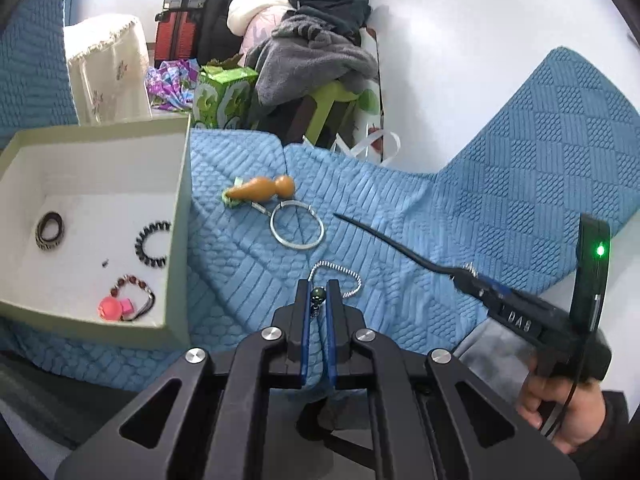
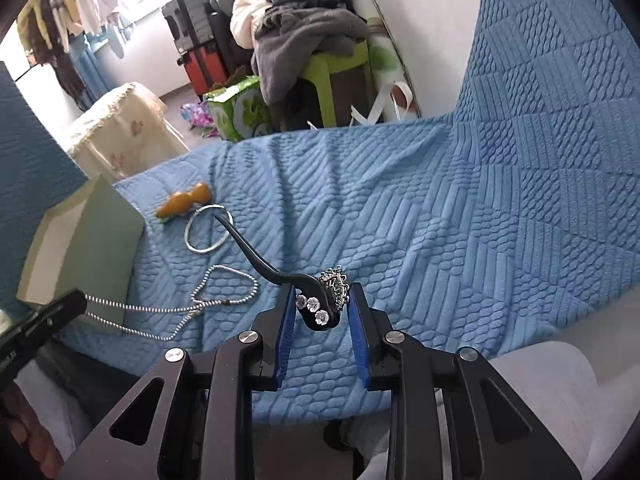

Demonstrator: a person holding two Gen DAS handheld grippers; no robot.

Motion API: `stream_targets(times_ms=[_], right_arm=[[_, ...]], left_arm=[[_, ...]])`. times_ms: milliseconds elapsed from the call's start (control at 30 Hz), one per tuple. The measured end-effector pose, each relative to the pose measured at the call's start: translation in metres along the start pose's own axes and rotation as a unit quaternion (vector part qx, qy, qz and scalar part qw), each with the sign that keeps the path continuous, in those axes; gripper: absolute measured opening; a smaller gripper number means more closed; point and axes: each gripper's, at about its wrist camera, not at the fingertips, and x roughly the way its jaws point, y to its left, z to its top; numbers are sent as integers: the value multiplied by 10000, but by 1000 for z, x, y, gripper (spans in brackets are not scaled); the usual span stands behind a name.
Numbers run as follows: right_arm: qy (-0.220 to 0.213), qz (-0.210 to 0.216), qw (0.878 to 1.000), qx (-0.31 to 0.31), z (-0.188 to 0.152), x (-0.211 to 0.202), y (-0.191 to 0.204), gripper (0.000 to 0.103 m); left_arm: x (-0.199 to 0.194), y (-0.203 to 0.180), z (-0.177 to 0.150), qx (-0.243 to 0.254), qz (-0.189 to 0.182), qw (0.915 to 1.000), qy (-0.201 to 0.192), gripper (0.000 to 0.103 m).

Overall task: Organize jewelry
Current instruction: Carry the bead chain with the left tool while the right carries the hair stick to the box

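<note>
Clamped between the blue pads of the left gripper [image 1: 319, 295] is a dark green bead on the silver bead chain [image 2: 208, 300], whose loops trail off onto the blue quilted cover [image 2: 460, 220] near its front edge. Alongside, the right gripper [image 2: 322, 304] grasps the flowered, ornamented head of a black hairpin [image 2: 280, 276], the long curved stem pointing out toward the far left corner of the cover. Both pieces look bound for the pale open box [image 1: 182, 216] at the cover's left edge, which already holds a striped ring [image 1: 50, 230], a black beaded bracelet [image 1: 152, 244] and a red bead charm with a pink pendant [image 1: 120, 304]. To do this well, I would lift the chain high enough that its slack clears the near box wall before letting go, or it will likely drape over the rim. The hairpin should go in stem first and tilted, since its length may catch the wall. Bringing one hand in at a time would keep the two tools from crossing, because the stem sweeps across the chain's path. A silver bangle [image 1: 297, 225] and an orange gourd charm [image 1: 262, 190] lie together toward the middle of the cover, just beside the box, not yet put away. Beyond the far edge stand a green stool [image 2: 340, 76] heaped with clothes and a green carton [image 1: 224, 94], none of them in the way.
</note>
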Motion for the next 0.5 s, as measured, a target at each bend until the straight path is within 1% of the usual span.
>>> stream_targets(times_ms=[200,367,500], right_arm=[[-126,157,9998,-12,14,-22,10,24],[-425,368,9983,-128,39,-51,36,24],[-582,524,9967,-229,56,-68,57,24]], left_arm=[[-25,-8,28,42,23,9998,-177,6],[-44,-15,51,226,86,9992,-329,6],[-64,-15,70,302,180,9981,-496,6]])
